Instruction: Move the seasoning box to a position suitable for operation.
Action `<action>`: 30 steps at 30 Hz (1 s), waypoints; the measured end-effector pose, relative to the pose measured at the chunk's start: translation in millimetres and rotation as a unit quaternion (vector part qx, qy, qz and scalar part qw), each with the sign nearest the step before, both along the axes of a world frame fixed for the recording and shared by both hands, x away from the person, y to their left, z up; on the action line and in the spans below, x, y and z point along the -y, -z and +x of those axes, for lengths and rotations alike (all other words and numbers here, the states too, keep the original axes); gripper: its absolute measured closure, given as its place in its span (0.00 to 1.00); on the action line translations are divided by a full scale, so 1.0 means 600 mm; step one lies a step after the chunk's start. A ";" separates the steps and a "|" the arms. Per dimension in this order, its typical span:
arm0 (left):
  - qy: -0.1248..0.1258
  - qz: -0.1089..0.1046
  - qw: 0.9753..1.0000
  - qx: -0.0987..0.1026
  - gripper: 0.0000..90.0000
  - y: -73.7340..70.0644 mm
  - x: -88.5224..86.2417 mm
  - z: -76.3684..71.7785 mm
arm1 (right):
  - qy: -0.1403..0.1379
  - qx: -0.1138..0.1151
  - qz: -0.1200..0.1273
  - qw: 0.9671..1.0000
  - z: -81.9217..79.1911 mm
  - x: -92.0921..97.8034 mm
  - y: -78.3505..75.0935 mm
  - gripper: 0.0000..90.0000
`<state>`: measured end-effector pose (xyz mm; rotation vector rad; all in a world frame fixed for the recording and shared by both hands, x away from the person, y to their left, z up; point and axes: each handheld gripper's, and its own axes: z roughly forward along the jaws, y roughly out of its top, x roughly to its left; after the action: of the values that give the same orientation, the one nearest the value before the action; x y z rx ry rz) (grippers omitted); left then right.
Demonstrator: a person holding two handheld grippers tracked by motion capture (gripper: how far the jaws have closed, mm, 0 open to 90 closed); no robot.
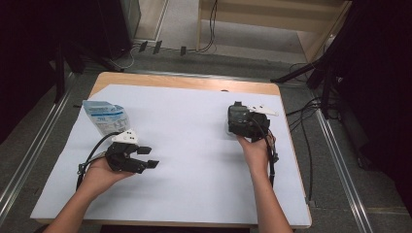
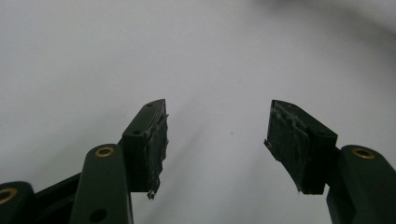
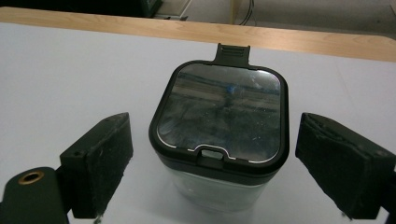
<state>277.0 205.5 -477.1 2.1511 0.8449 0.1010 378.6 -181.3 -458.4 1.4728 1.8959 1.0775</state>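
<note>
A clear container with a black hinged lid (image 3: 219,119) stands on the white sheet at the right; in the high view the container (image 1: 238,116) sits just beyond my right hand. My right gripper (image 3: 212,168) is open, its jaws on either side of the container without touching it. My right gripper (image 1: 238,127) sits close behind the container in the high view. My left gripper (image 1: 147,157) is open over bare white sheet at the left front, and my left gripper (image 2: 217,140) holds nothing. A blue and white pouch (image 1: 105,116) lies flat beyond the left hand.
The white sheet (image 1: 189,145) covers most of a wooden table (image 1: 184,81), whose bare edge shows at the back. Cables trail from both grippers. Metal rails, stands and cords lie on the floor around the table.
</note>
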 end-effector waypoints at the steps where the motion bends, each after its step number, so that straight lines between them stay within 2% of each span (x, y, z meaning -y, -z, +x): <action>1: -0.001 -0.001 1.000 0.000 0.43 0.000 0.000 -0.001 | 0.002 -0.004 0.001 1.000 0.005 0.000 0.004 0.13; 3: -0.004 0.000 1.000 0.001 0.43 0.001 -0.002 -0.002 | 0.003 -0.006 -0.001 1.000 0.008 -0.001 0.007 0.13; 4: -0.005 0.001 1.000 0.002 0.43 0.001 -0.002 -0.003 | 0.004 -0.010 -0.009 1.000 0.013 -0.004 0.012 0.13; 14: -0.011 0.000 1.000 -0.002 0.43 0.003 -0.011 -0.011 | 0.020 -0.019 -0.009 1.000 0.031 -0.015 0.040 0.12; 19: -0.015 0.001 1.000 0.000 0.43 0.004 -0.013 -0.015 | 0.021 -0.016 -0.008 1.000 0.038 -0.014 0.051 0.12; 20: -0.014 0.002 1.000 -0.003 0.44 0.004 -0.015 -0.016 | 0.025 -0.015 0.000 1.000 0.041 -0.015 0.055 0.11; 30: -0.016 -0.002 1.000 -0.005 0.43 0.005 -0.018 -0.019 | 0.032 -0.014 -0.006 0.999 0.051 -0.020 0.071 0.11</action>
<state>265.5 216.1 -480.0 2.1363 0.8847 0.1051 409.0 -169.3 -501.2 1.5387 1.8568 1.0198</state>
